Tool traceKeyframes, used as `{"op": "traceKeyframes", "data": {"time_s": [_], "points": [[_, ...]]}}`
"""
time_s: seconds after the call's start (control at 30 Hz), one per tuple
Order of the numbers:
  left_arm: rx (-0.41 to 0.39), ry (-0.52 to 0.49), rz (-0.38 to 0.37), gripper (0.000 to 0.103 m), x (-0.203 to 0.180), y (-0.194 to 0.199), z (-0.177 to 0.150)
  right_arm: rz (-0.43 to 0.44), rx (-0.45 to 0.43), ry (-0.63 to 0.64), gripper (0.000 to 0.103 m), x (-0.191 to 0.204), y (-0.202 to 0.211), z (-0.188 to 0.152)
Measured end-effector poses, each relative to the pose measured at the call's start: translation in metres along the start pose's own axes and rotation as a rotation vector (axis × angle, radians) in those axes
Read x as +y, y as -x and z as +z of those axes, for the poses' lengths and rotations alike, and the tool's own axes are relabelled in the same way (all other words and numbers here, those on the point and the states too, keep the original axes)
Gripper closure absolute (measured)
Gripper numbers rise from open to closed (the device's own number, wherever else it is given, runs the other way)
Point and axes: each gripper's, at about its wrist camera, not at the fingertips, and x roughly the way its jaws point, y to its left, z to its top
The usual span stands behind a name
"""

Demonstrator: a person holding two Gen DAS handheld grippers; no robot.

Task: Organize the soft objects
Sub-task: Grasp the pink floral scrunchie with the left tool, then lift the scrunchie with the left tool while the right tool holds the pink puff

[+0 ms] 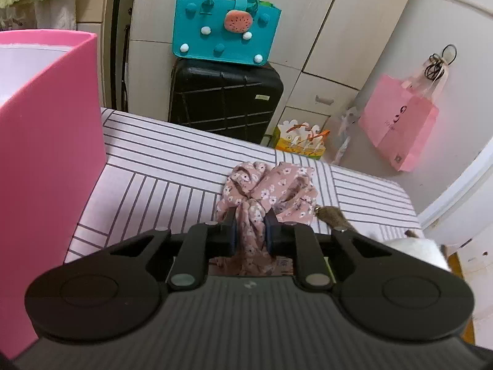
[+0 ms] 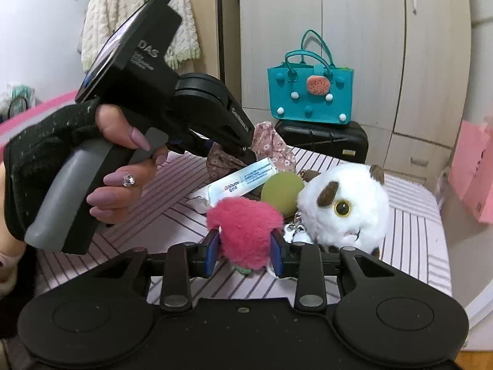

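on the striped table (image 1: 160, 166), hand-held grippers clamp floral scrunchie (image 1: 265, 191), pink plush (image 2: 246, 231).

left gripper (image 1: 250, 231) – matte black body w/ ribbed grey top, round discs, silver pivot screws, blue finger pads. right gripper (image 2: 245, 251) alike. left hand (image 2: 123, 166) – mauve nails, one w/ a gem, black speckled sleeve, grey handle.

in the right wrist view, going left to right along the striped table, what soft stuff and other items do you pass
left gripper → tissue pack → pink plush → green ball → white plush toy
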Motion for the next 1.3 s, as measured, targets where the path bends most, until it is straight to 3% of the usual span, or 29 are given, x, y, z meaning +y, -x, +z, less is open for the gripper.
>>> {"op": "traceKeyframes", "data": {"time_s": [0.2,0.37,0.7,0.93,1.07,1.3], "points": [[-0.027,-0.004,-0.006,0.091,-0.001,0.012,-0.003,0.017,0.001,-0.033,0.065,0.003,0.007,-0.002],[-0.097,-0.031,0.010,0.091,-0.005,0.032,-0.010,0.017,-0.007,-0.047,0.065,0.005,0.013,-0.001],[-0.142,-0.058,-0.030,0.091,-0.007,0.073,-0.027,0.011,0.004,-0.073,0.065,0.009,0.022,-0.001],[-0.116,-0.115,-0.055,0.091,-0.011,0.096,-0.045,0.011,0.032,-0.119,0.065,0.010,0.027,-0.006],[-0.030,-0.139,-0.071,0.091,-0.011,0.101,-0.052,0.003,0.039,-0.138,0.065,0.011,0.034,-0.010],[-0.012,-0.196,-0.092,0.091,-0.011,0.120,-0.063,0.006,0.075,-0.165,0.065,0.011,0.039,-0.015]]}}
